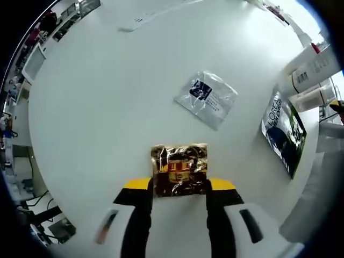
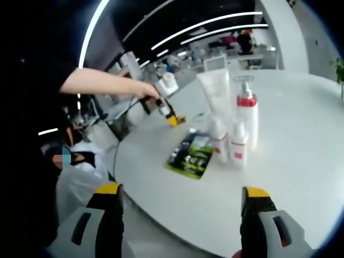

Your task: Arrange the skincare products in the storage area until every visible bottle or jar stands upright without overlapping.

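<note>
In the left gripper view, the left gripper (image 1: pixel 180 185) stands with its yellow-tipped jaws on either side of a gold foil sachet (image 1: pixel 179 169) lying flat on the white desk (image 1: pixel 107 107); whether the tips are actually pressing it I cannot tell. Beyond it lies a clear plastic sachet (image 1: pixel 206 99), with bare desk all around it. A dark L'Oreal packet (image 1: pixel 283 130) lies close to the desk's right edge, just beside a white tube (image 1: pixel 309 72).

In the right gripper view, the right gripper (image 2: pixel 183 207) hangs open with nothing between its jaws, poised over the desk's near rim. Ahead, the upright cluster (tall white tube (image 2: pixel 215 94), red-collared pump bottle (image 2: pixel 247 115), two small bottles (image 2: pixel 230 144)) stands together, with the packet flat just in front. Wide open desk stretches right of them.
</note>
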Demonstrator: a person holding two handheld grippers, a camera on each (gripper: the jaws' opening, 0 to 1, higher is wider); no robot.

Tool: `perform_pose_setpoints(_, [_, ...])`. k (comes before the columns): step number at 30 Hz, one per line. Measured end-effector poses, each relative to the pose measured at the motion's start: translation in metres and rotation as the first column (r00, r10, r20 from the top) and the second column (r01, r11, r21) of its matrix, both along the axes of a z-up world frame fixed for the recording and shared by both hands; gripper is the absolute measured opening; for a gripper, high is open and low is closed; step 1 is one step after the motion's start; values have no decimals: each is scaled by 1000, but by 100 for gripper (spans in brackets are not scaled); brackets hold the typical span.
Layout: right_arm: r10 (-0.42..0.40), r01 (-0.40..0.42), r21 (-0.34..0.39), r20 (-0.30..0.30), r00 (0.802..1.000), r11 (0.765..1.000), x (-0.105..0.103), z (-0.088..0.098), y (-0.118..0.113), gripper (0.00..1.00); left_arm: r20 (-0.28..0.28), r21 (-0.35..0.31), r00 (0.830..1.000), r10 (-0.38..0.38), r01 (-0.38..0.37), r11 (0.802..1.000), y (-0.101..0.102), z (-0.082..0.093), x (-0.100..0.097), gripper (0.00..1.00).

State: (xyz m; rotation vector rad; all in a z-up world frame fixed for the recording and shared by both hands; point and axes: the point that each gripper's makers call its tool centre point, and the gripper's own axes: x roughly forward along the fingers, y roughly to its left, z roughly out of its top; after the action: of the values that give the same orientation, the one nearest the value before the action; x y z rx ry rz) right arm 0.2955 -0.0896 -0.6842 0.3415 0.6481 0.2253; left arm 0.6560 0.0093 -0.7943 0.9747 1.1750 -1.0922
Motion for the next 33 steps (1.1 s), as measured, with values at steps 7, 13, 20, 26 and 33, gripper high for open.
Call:
perform_pose_setpoints(7, [-1,1,-3,-1,1000,1000,0,0,0,93,1,5,1000,23,-23,1000,1,0,0,43])
perform_pose_setpoints(13, [0,0,-6,-1,1000,1000,0,0,-1,93,2,-5,998,64,-64,998,1,2,-1,43])
perform_pose_setpoints(20, [7,-7,-9,0,1000,1000,0,0,1,93,-31,-27,985,170,-171,985,1,7,-7,41])
perform_pose_setpoints(26, [11,-11,-11,7,1000,1000,0,1,1,93,-29,-33,978,205,-206,978,3,16,-10,40])
perform_pose_setpoints(33, [20,-19,-14,24,1000,1000,1,4,3,93,-54,-63,939,341,-343,937,6,34,-18,40])
